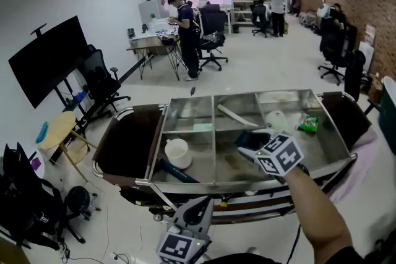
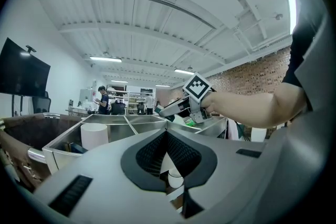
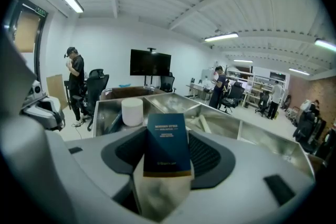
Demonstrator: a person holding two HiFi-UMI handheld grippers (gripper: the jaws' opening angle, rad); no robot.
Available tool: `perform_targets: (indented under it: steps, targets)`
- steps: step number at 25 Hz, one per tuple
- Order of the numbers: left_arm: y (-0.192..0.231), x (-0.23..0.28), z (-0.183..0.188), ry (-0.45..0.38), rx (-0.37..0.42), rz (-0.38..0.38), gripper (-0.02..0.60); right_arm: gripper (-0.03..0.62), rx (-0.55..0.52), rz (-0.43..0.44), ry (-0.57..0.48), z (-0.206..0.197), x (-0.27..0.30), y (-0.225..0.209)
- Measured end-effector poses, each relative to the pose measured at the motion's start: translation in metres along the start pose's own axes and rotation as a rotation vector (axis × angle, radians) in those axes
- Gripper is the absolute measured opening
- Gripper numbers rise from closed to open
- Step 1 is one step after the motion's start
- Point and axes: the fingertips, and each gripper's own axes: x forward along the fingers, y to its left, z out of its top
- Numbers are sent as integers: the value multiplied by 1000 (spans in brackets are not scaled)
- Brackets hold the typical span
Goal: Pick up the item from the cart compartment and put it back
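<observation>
While the right gripper [image 1: 255, 148] clamps the small dark blue carton [image 3: 167, 147] by its side edges above the cart's [image 1: 185, 183] middle front compartment, the left gripper [image 2: 167, 136] hangs below the front rim, jaws together and empty. The carton looks light and stiff but crushable, with slick card, so a gentle squeeze low across its sides seems best.

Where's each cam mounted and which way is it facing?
Head view: on the person's head, facing steeply down at the cart; shows left gripper, right gripper, right forearm.
Left gripper view: on that gripper, level across the cart; shows its shut jaws, the right forearm.
Right gripper view: on that gripper, over the cart toward a TV; shows its jaws gripping a box.
Shared: all three see the cup.
</observation>
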Motion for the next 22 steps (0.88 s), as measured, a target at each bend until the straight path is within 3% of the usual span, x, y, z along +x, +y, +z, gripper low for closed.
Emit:
perform_targets:
  steps: [14, 19, 22]
  targets:
    - [13, -5, -2, 5, -12, 24, 0, 273, -76, 54, 229, -36, 62, 6]
    - [12, -4, -2, 9, -8, 23, 0, 282, -84, 62, 245, -41, 66, 4]
    - [14, -5, -4, 14, -10, 25, 0, 360, -96, 75, 251, -41, 67, 8]
